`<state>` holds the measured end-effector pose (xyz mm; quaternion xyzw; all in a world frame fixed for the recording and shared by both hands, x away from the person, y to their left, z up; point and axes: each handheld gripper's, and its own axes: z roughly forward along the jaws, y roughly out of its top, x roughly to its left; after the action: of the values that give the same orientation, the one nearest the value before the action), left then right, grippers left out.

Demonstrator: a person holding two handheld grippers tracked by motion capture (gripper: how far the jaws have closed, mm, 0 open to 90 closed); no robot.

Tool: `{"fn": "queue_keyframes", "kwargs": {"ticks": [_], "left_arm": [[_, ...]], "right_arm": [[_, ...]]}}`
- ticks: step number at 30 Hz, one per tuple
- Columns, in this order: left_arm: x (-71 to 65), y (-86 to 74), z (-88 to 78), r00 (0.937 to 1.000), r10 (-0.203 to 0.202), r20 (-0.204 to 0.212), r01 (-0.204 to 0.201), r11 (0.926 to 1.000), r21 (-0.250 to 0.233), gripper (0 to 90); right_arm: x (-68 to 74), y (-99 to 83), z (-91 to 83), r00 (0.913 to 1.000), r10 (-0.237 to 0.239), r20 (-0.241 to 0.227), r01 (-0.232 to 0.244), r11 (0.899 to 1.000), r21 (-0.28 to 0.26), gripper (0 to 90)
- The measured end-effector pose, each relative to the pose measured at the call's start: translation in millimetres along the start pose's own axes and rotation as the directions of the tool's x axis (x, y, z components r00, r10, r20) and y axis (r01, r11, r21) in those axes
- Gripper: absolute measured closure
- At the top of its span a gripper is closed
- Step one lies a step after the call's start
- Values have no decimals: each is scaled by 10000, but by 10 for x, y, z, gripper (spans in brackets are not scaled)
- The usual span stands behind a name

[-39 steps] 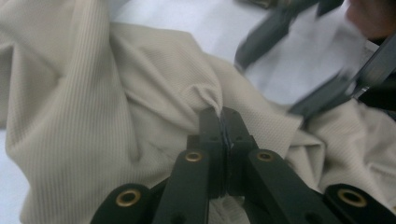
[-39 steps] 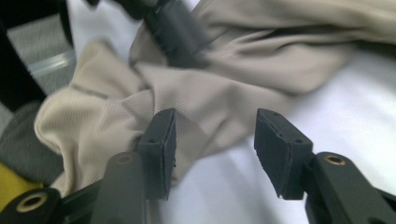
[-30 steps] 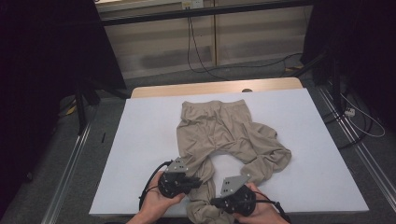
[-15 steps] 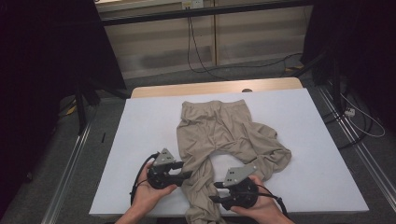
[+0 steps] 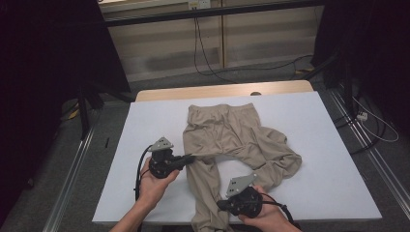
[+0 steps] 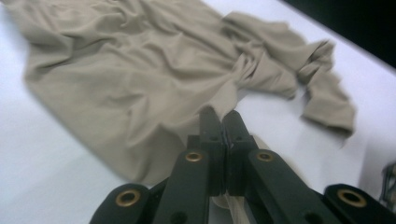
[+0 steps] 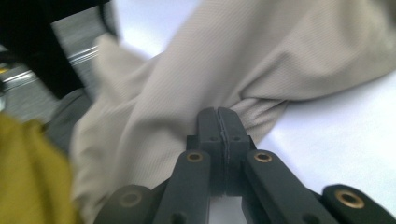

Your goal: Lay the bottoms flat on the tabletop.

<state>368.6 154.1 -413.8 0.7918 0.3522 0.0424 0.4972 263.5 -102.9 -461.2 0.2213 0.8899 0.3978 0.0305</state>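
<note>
The left gripper [image 5: 189, 158] and right gripper [image 5: 221, 205], having just reopened and reclosed, are now clamping the beige trousers' [image 5: 232, 135] near leg on the white table [image 5: 329, 159]; regrasp done, straightening is pending.

A white-topped table [image 5: 333, 159] stands on grey carpet [image 5: 270, 72], cables [image 5: 205, 53] trailing before a pale wall.

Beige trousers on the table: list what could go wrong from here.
1. Both grippers pinch only thin folds: the left gripper at one leg's edge, the right gripper lower on the same leg. A pull may slip the beige trousers free.
2. That leg's end hangs over the near edge of the table; its weight could drag.
3. The other leg lies bunched and may stay creased.
</note>
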Motion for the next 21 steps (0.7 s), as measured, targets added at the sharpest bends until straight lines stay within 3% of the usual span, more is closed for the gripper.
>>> {"fn": "queue_keyframes", "kwargs": {"ticks": [4, 6, 7, 11, 16, 17, 21], "left_arm": [[-32, 52, 98, 9999, 139, 71, -139, 9999, 56, 893], [-49, 95, 156, 9999, 156, -9, -156, 9999, 46, 893], [-56, 120, 189, 9999, 148, -2, -148, 9999, 10, 892], [-57, 208, 316, 9998, 176, -112, -175, 9998, 92, 889], [-7, 197, 482, 9992, 80, -385, -67, 9994, 329, 878], [4, 182, 511, 9990, 126, -430, -109, 9992, 396, 875], [48, 121, 584, 9980, 155, -620, -118, 9982, 592, 844]], "right_arm": [[56, -50, -71, 9997, 75, -242, -71, 9998, 181, 857], [59, -24, -102, 10000, 53, -41, -52, 9999, 91, 702], [48, 5, -119, 9998, 91, 202, -90, 10000, -41, 686], [-62, 178, -198, 9961, 215, 856, -142, 9963, -849, 696], [-72, 443, -99, 9967, 44, 809, 78, 9888, -1491, 696], [-55, 486, -44, 9973, -46, 734, 151, 9895, -1434, 683], [-61, 498, 212, 9926, -133, 1204, 202, 9982, -563, 604]]}}
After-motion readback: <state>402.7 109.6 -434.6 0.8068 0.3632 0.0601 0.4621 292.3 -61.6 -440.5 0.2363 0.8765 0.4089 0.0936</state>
